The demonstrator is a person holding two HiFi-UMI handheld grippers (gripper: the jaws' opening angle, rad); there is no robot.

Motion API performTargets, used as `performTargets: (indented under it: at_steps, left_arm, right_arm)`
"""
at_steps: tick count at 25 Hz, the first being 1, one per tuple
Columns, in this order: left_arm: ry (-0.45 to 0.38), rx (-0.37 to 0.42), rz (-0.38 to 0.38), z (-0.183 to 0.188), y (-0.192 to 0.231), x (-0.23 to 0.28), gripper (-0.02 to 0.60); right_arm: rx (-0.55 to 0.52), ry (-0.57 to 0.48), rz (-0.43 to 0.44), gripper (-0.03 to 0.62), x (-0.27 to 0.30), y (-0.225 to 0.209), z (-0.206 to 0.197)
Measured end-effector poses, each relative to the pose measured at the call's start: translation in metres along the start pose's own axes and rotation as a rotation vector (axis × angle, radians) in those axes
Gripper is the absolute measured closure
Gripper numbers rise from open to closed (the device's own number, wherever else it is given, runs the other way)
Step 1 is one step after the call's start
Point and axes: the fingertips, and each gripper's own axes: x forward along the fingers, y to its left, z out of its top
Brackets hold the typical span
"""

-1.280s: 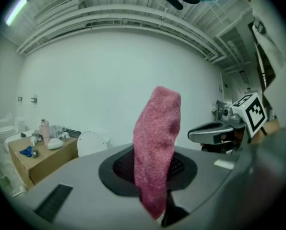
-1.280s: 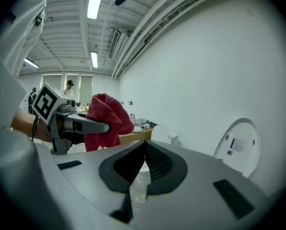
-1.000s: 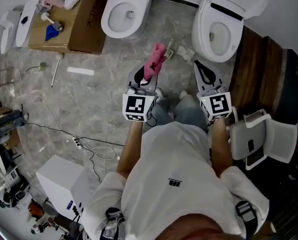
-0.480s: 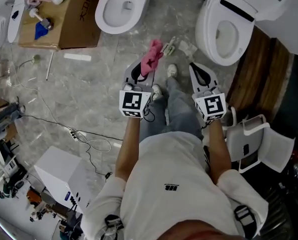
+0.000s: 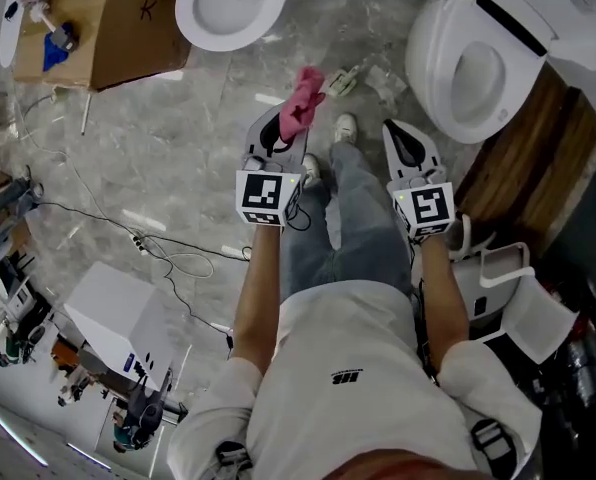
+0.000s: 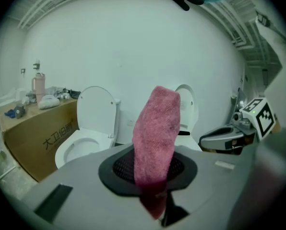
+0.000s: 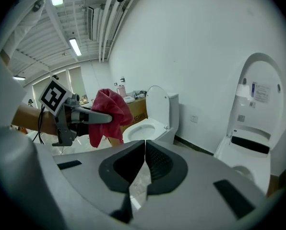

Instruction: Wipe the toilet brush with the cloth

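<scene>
My left gripper (image 5: 281,134) is shut on a pink cloth (image 5: 301,103), which sticks out forward past the jaw tips. In the left gripper view the pink cloth (image 6: 155,133) stands up from between the pads of the left gripper (image 6: 155,174). The right gripper (image 5: 406,142) is held beside it, shut with nothing in it; its pads meet in the right gripper view (image 7: 145,156). That view also shows the cloth (image 7: 107,113) hanging from the left gripper's jaws. I cannot pick out a toilet brush with certainty; a thin white rod (image 5: 83,114) lies on the floor by the box.
Two white toilets stand ahead, one on the left (image 5: 230,3) and one on the right (image 5: 483,63), with scraps of wrapping (image 5: 356,76) between them. A cardboard box (image 5: 113,18) with small items is at the left. Cables (image 5: 168,260), a white case (image 5: 118,323) and a white chair (image 5: 513,293) surround me.
Both grippers have come down side by side toward the floor in front of the toilets. The cloth stays in the left gripper; the right stays shut.
</scene>
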Motion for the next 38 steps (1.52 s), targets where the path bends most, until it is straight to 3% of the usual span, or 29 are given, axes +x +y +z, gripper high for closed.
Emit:
performTargets:
  at_steps: [6,11,20,30,38]
  left_arm:
    - [0.060,-0.037,-0.006,-0.047,0.016,0.050,0.495]
    - [0.085,0.001,-0.030,-0.090,0.017,0.079,0.495]
    - [0.090,0.068,-0.075,-0.185,0.007,0.100,0.495]
    - [0.073,0.034,-0.091,-0.283,0.022,0.132,0.495]
    - [0.048,0.043,-0.101,-0.346,0.043,0.167,0.495]
  right_arm:
    - [0.024,0.065,0.014,0.597,0.037,-0.022,-0.053]
    - [0.035,0.074,-0.011,0.597,0.059,-0.034,-0.094]
    - [0.035,0.051,-0.063,0.594,0.081,-0.025,-0.186]
    - [0.023,0.061,-0.099,0.588,0.122,-0.036,-0.295]
    - [-0.071,0.067,-0.088,0.579,0.169,-0.053,-0.365]
